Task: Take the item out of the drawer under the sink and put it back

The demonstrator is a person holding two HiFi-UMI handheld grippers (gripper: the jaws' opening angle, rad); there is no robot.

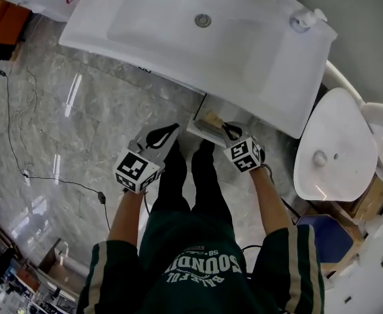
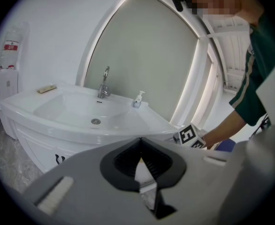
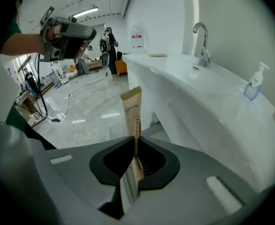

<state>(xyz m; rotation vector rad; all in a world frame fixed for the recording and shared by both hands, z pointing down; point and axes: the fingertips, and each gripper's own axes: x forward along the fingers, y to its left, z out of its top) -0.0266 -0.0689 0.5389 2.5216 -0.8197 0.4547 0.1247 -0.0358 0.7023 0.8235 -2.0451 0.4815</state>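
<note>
My right gripper (image 1: 229, 129) is shut on a flat tan packet (image 1: 211, 119), held just over the open white drawer (image 1: 198, 128) under the sink (image 1: 178, 28). In the right gripper view the packet (image 3: 133, 110) stands upright, pinched between the jaws of the right gripper (image 3: 135, 138), with its printed top sticking out above them. My left gripper (image 1: 168, 131) hovers left of the drawer, apart from it. Seen in its own view, the left gripper (image 2: 140, 140) has its tips together with nothing between them. The right gripper's marker cube (image 2: 191, 136) shows beyond it.
A white toilet (image 1: 335, 150) stands right of the sink cabinet, with a cardboard box (image 1: 368, 201) and a blue object (image 1: 325, 234) beside it. A soap dispenser (image 1: 302, 19) sits on the sink's right corner. Cables (image 1: 61, 182) trail over the marble floor at left.
</note>
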